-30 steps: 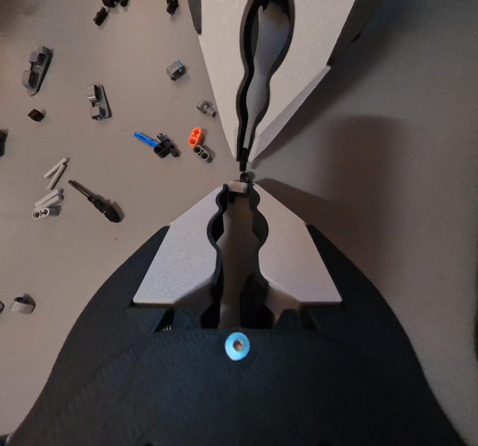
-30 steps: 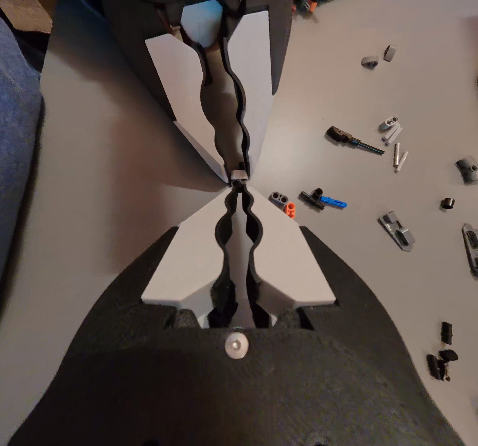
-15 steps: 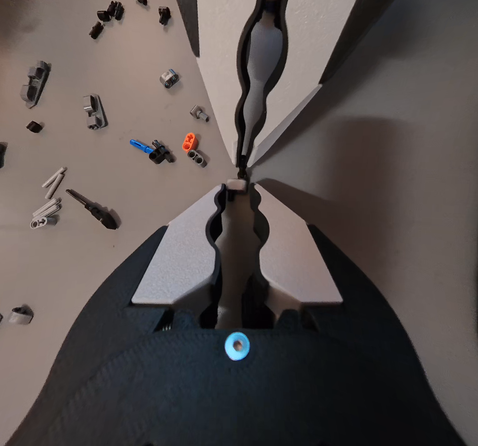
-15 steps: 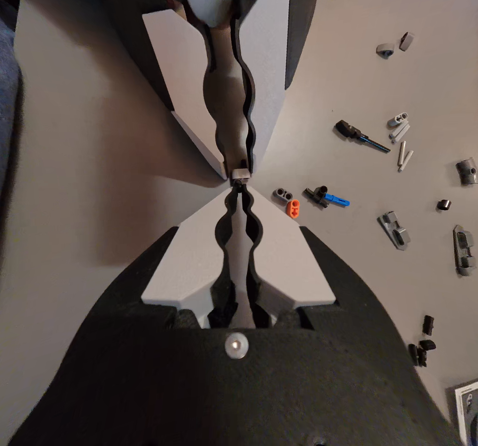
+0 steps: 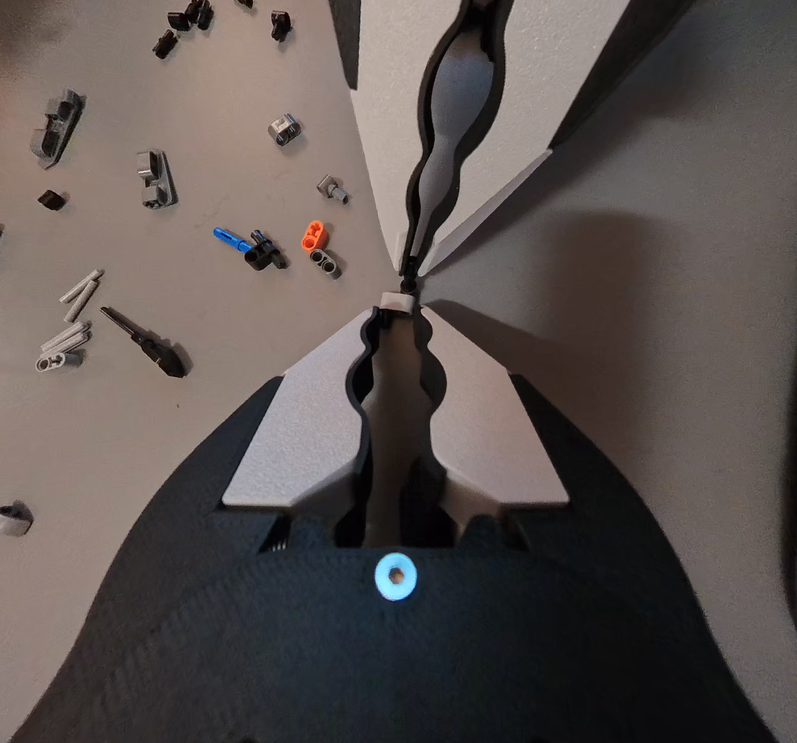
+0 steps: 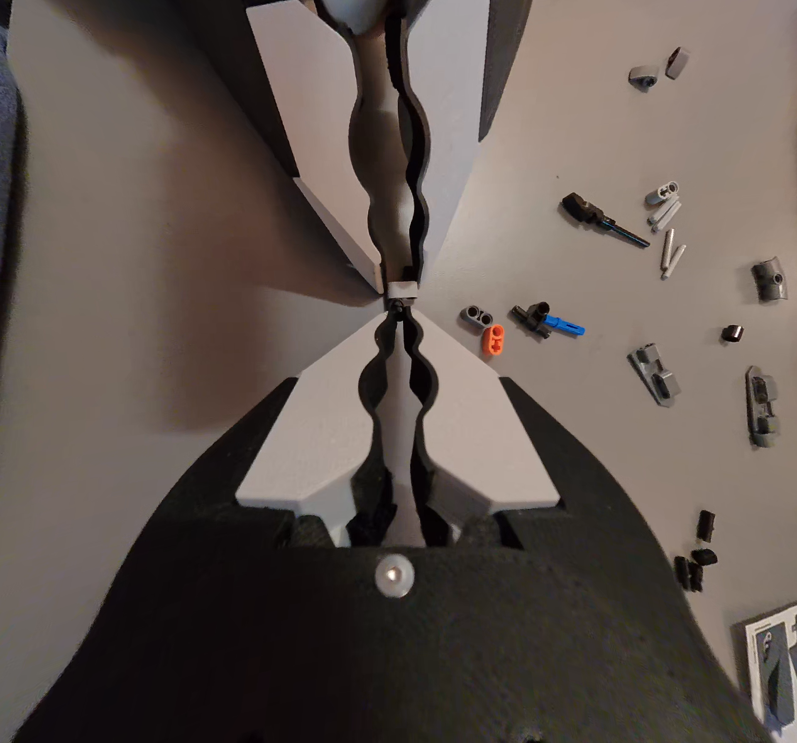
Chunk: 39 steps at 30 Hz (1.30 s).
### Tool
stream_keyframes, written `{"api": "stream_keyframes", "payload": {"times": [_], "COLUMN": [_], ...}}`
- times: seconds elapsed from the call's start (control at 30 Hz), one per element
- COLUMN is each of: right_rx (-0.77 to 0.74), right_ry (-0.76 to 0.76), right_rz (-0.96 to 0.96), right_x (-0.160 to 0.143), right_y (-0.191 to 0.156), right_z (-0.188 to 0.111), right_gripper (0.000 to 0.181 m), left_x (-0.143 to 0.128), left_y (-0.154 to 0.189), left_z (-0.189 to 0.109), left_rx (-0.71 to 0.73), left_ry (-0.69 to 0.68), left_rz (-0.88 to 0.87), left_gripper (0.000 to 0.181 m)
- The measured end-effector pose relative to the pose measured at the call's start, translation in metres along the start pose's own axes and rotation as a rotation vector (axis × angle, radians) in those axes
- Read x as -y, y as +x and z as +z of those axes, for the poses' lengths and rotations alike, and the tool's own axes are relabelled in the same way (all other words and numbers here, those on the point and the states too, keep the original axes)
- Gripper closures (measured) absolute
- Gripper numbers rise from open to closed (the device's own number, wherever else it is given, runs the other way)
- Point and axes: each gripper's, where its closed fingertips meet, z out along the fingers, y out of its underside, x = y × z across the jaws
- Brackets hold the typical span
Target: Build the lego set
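My left gripper (image 5: 396, 310) is shut on a small light grey piece (image 5: 397, 300), held above the table. My right gripper (image 6: 399, 313) is shut on a small black pin (image 6: 397, 305). The two grippers meet tip to tip, and the pin's end touches the grey piece. In the left wrist view the right gripper (image 5: 409, 269) comes down from the top with the black pin (image 5: 407, 285) at its tip. In the right wrist view the left gripper (image 6: 401, 278) comes down from the top holding the grey piece (image 6: 402, 290).
Loose parts lie on the grey table (image 5: 647, 377): an orange connector (image 5: 314, 236), a blue pin in a black connector (image 5: 250, 246), grey axles (image 5: 80, 291), black pins (image 5: 189, 17), grey panels (image 5: 155, 179). An instruction sheet (image 6: 772, 675) lies at the edge. Both grippers' tips are close together, under 4 cm apart. Left tips and right tips are each some 5 cm from the orange connector (image 5: 314, 236). Seen from the right wrist view (image 6: 494, 339) as well.
The two grippers have stayed tip to tip while both drifted over the table. The pin and the grey piece have closed up from a small gap to touching.
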Motion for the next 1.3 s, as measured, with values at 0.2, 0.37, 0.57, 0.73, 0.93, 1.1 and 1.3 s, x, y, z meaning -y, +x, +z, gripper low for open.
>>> {"api": "stream_keyframes", "payload": {"times": [0.2, 0.37, 0.57, 0.73, 0.93, 1.1, 1.3], "right_rx": [-0.034, -0.027, -0.058, -0.09, -0.145, -0.2, -0.259], "right_ry": [-0.082, -0.106, -0.114, -0.163, -0.177, -0.147, -0.089], "right_rz": [-0.073, -0.056, 0.018, 0.09, 0.196, 0.257, 0.31], "right_x": [-0.001, -0.001, -0.005, -0.018, -0.034, -0.035, -0.03], "right_y": [0.0, 0.0, -0.003, -0.016, -0.031, -0.035, -0.041], "right_z": [-0.001, -0.001, -0.004, -0.018, -0.036, -0.043, -0.043], "right_gripper": [0.181, 0.181, 0.181, 0.181, 0.181, 0.181, 0.181], "left_x": [0.001, 0.001, 0.004, 0.017, 0.034, 0.041, 0.039], "left_y": [0.0, 0.001, 0.004, 0.021, 0.041, 0.047, 0.052], "left_z": [0.001, 0.001, 0.004, 0.012, 0.023, 0.023, 0.017], "left_rx": [0.005, -0.035, -0.058, -0.093, -0.163, -0.181, -0.171], "left_ry": [0.003, 0.026, 0.023, 0.018, 0.032, 0.051, 0.049], "left_rz": [0.032, 0.004, 0.008, 0.057, 0.138, 0.172, 0.198], "left_gripper": [0.168, 0.168, 0.168, 0.168, 0.168, 0.168, 0.168]}}
